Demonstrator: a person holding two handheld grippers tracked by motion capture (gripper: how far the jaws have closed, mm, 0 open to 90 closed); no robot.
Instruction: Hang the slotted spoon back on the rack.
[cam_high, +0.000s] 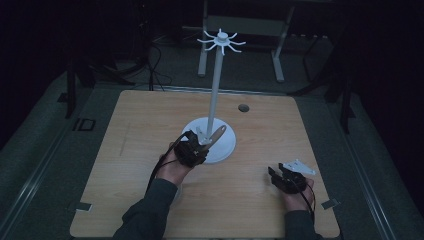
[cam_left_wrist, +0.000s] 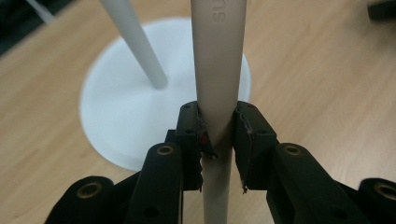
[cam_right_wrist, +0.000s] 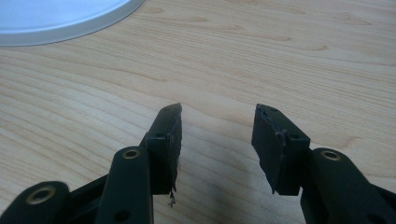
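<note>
A white stand has a round base (cam_high: 222, 147), a thin pole (cam_high: 215, 90) and a ring of hooks (cam_high: 221, 41) at its top. My left gripper (cam_high: 201, 145) hangs over the base's near edge, shut on a beige utensil handle (cam_high: 216, 135) that slants up to the right and has a hole at its end. In the left gripper view the handle (cam_left_wrist: 218, 70) is clamped between the pads (cam_left_wrist: 218, 135), with the base (cam_left_wrist: 116, 116) and pole (cam_left_wrist: 135, 42) behind. My right gripper (cam_high: 274, 174) sits low at the table's near right, open and empty (cam_right_wrist: 217, 135).
The wooden table (cam_high: 150, 120) has a small dark round hole (cam_high: 243, 107) behind the stand. A white metal frame (cam_high: 277, 50) stands on the floor beyond the far edge. The stand's base edge (cam_right_wrist: 56, 18) lies ahead and left of the right jaws.
</note>
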